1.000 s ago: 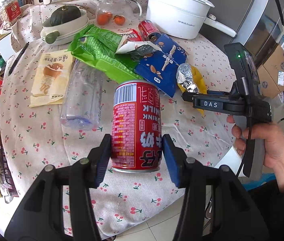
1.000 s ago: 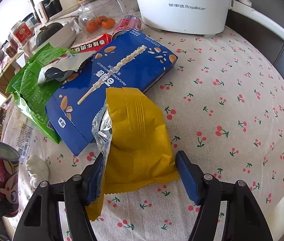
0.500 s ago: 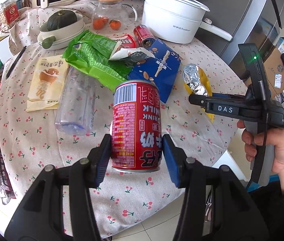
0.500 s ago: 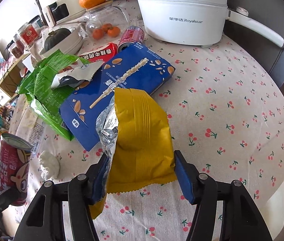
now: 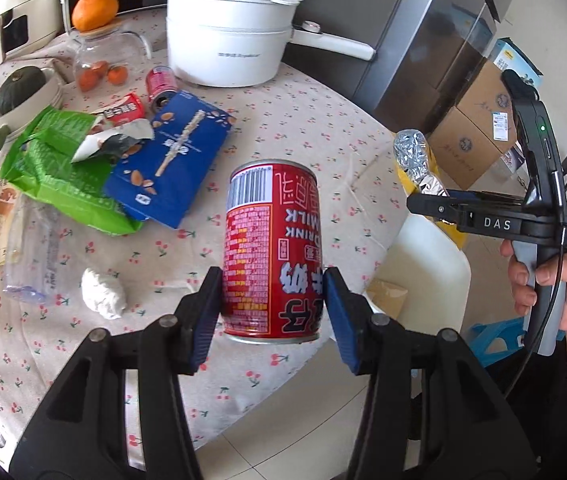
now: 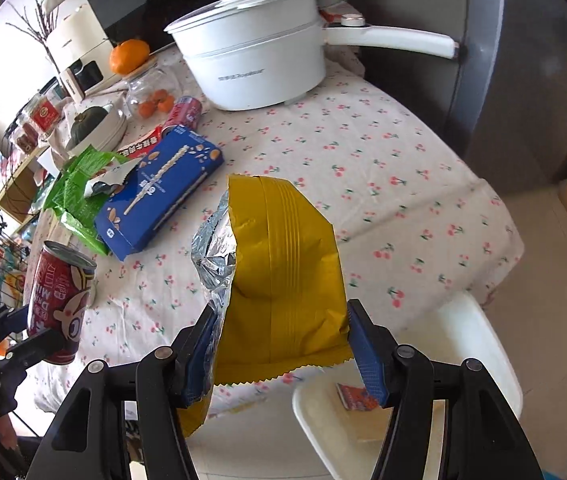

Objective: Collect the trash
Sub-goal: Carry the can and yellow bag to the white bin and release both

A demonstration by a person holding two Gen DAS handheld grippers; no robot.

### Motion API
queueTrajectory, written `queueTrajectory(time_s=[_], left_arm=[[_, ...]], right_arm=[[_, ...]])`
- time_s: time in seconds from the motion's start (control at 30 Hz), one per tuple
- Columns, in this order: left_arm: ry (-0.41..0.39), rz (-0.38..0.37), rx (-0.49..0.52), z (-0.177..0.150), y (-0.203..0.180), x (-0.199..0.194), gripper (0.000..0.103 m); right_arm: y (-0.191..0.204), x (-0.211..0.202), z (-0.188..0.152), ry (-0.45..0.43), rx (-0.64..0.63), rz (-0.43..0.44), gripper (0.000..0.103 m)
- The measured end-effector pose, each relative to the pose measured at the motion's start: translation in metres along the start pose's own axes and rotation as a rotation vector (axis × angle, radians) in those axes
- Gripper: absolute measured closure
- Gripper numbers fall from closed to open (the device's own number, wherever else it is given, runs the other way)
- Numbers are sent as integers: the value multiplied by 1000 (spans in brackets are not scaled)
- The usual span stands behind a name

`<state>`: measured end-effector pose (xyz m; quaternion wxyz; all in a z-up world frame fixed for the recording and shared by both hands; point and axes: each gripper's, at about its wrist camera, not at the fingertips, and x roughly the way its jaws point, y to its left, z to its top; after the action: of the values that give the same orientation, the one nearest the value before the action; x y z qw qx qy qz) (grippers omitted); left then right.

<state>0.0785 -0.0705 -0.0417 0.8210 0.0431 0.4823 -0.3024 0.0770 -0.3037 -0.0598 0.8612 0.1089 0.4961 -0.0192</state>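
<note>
Now left gripper (image 5: 271, 304) jaws pinching red can (image 5: 273, 248); right gripper (image 6: 283, 344) jaws pinching yellow wrapper (image 6: 283, 272).

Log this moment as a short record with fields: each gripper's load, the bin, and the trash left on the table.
left gripper: shut on red milk can, lifted off the table
right gripper: shut on yellow foil-lined wrapper
white bin: on the floor beside the table, some trash inside
still on table: blue snack box, green bag, crumpled tissue, clear plastic bottle
</note>
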Motion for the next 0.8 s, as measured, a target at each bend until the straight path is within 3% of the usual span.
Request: queueTrajectory(time_s=[0.4,0.6,0.8], left_arm=[[87,-153,215,-8,-123,63,50],[145,-154,321,-25,-165,104,50],[183,-134,383,-40,-179,132,50]], right_arm=[[-130,-58,-72,15,199,-100,40],[-157,-59,-90,57,233,-129,40],[-163,-53,-102,106,212,-149,40]])
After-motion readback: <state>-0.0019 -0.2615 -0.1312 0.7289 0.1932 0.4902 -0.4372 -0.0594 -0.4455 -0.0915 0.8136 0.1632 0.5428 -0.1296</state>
